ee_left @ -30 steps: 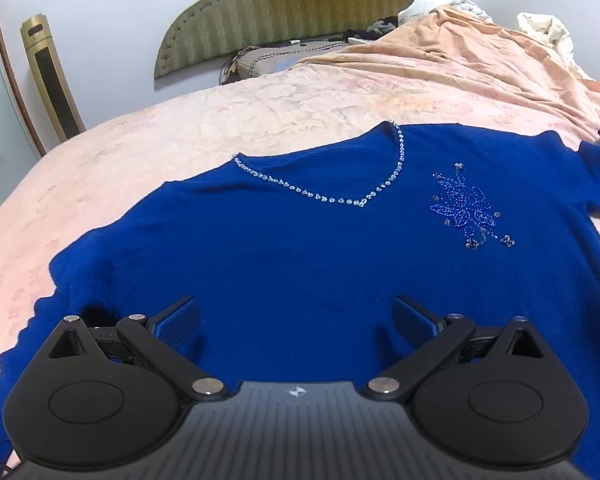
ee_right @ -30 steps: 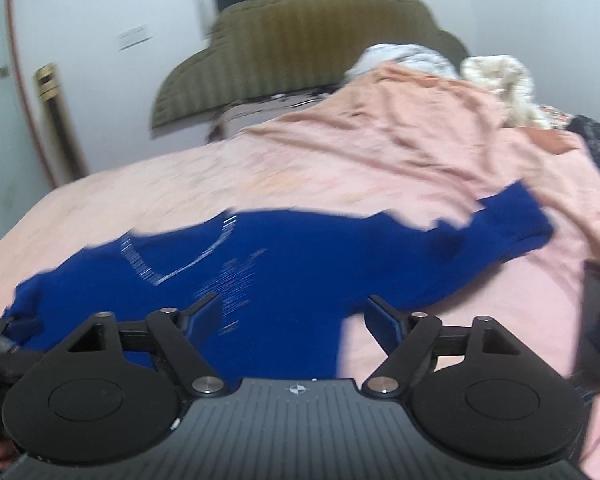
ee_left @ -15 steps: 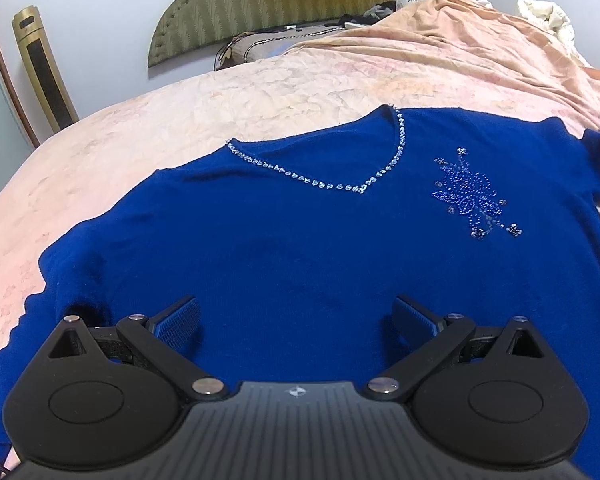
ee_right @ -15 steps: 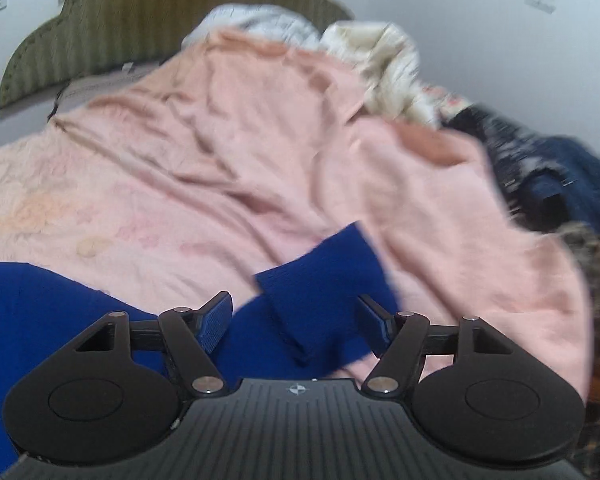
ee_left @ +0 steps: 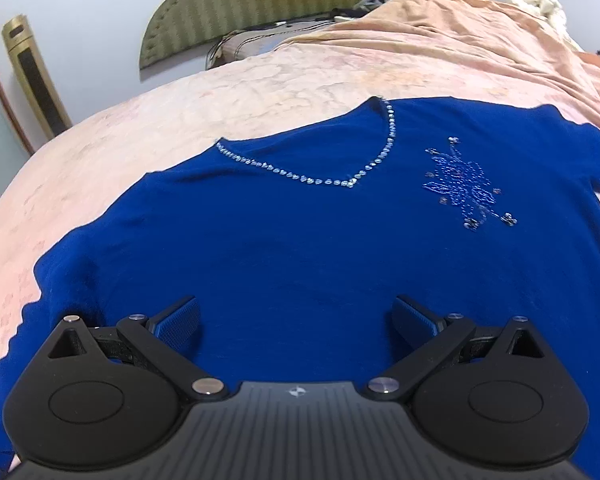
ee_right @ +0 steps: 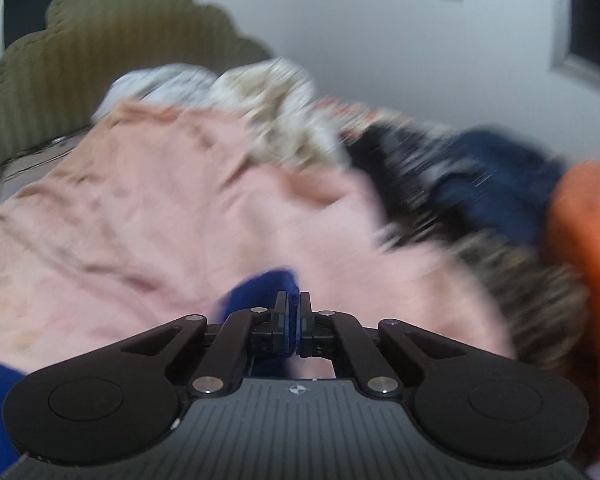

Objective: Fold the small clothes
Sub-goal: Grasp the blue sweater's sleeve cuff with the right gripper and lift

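Observation:
A royal-blue sweater [ee_left: 300,240] lies flat, front up, on the bed, with a beaded V-neckline [ee_left: 312,178] and a beaded flower [ee_left: 460,184] on the chest. My left gripper [ee_left: 296,320] hovers low over the sweater's lower body, open, with nothing between its fingers. In the blurred right wrist view, my right gripper [ee_right: 294,312] is shut on the end of the sweater's blue sleeve [ee_right: 256,292], which bunches up just ahead of the jaws over the pink blanket [ee_right: 160,200].
The pink patterned bedsheet [ee_left: 140,132] runs back to an olive headboard [ee_left: 240,4]. A crumpled peach blanket [ee_left: 460,32] covers the far right. A pile of dark and patterned clothes [ee_right: 480,184] and an orange garment [ee_right: 588,240] lie right of the sleeve. A gold tower unit [ee_left: 32,80] stands at the left wall.
My right gripper swung right from over the sweater's body to the sleeve end and shut on it. The left gripper stayed open and nearly still.

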Demonstrator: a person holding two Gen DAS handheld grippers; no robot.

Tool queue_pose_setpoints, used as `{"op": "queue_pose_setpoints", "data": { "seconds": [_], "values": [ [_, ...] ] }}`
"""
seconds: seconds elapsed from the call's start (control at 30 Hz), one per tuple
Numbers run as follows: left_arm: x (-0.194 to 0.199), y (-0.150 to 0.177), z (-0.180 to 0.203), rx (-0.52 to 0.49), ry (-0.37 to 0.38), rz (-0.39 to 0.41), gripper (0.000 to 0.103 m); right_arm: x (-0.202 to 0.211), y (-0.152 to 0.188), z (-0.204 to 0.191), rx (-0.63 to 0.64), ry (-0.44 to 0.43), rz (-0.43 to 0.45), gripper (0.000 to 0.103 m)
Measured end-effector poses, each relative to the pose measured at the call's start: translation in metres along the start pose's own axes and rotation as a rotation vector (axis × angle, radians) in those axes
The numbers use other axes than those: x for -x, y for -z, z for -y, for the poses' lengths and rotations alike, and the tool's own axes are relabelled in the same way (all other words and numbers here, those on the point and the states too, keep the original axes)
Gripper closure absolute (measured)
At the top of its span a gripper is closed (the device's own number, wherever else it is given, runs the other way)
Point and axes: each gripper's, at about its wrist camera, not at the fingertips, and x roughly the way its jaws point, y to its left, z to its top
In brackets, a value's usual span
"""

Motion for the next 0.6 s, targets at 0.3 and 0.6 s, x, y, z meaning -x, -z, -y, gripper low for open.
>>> {"op": "queue_pose_setpoints", "data": {
  "seconds": [0.3,0.6],
  "values": [
    [0.004,-0.003,0.001,-0.018,-0.024,0.009,0.000,0.035,-0.040,0.076,-0.040,0.050,0.032,0.101],
    [0.010,-0.004,0.005,-0.027,-0.032,0.021,0.000,-0.024,-0.042,0.098,0.046,0.174,-0.168,0.077]
  ]
}}
